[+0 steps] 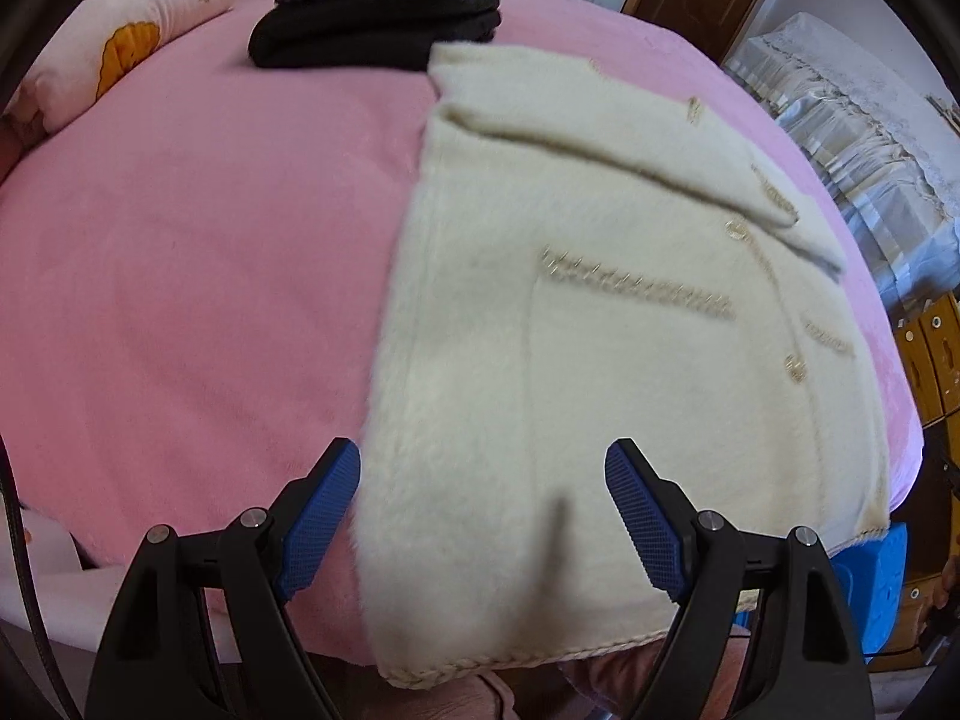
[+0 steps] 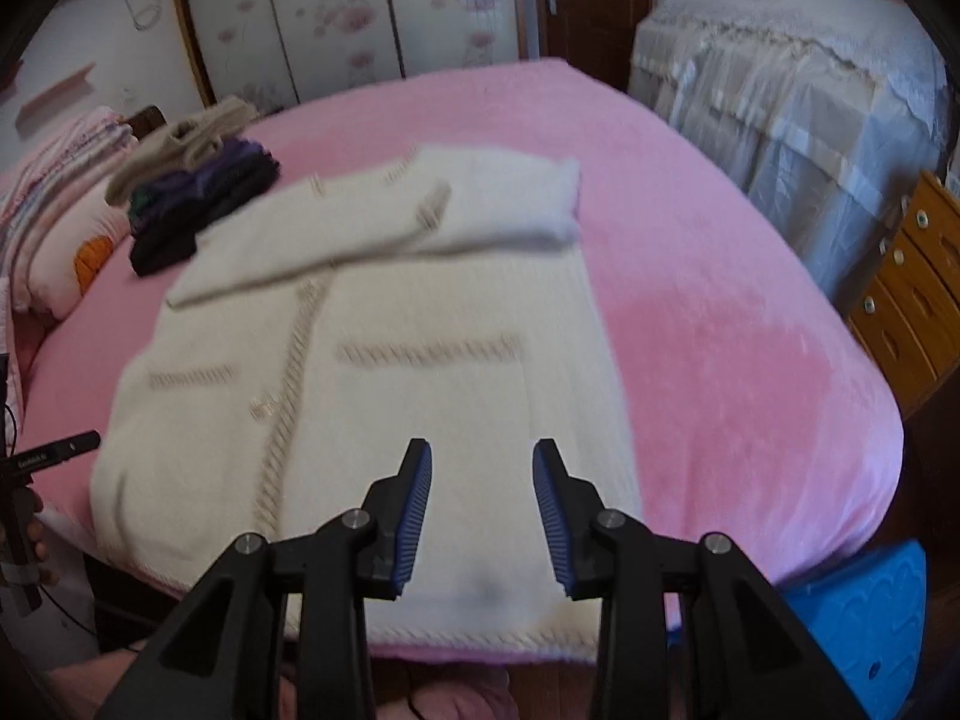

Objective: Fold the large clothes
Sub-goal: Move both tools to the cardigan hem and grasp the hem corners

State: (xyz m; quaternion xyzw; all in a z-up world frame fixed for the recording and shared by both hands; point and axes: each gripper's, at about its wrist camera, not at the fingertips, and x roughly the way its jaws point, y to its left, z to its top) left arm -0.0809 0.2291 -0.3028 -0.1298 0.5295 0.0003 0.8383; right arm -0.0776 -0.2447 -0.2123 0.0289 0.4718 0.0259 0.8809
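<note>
On the pink bed point(image 2: 720, 324), the fluffy cream cardigan point(image 2: 384, 396) has sleeves folded across; body fold remains. Left gripper point(image 1: 483, 516) and right gripper point(image 2: 483, 510) hover with jaws apart, holding nothing.

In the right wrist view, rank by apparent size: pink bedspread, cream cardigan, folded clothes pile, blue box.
1. pink bedspread
2. cream cardigan
3. and 4. folded clothes pile and blue box: similar; the box sits nearer and is cut off, so unranked.

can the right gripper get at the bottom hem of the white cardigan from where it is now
Probably yes: the right gripper is open, and nothing lies between it and the cardigan hem.
</note>
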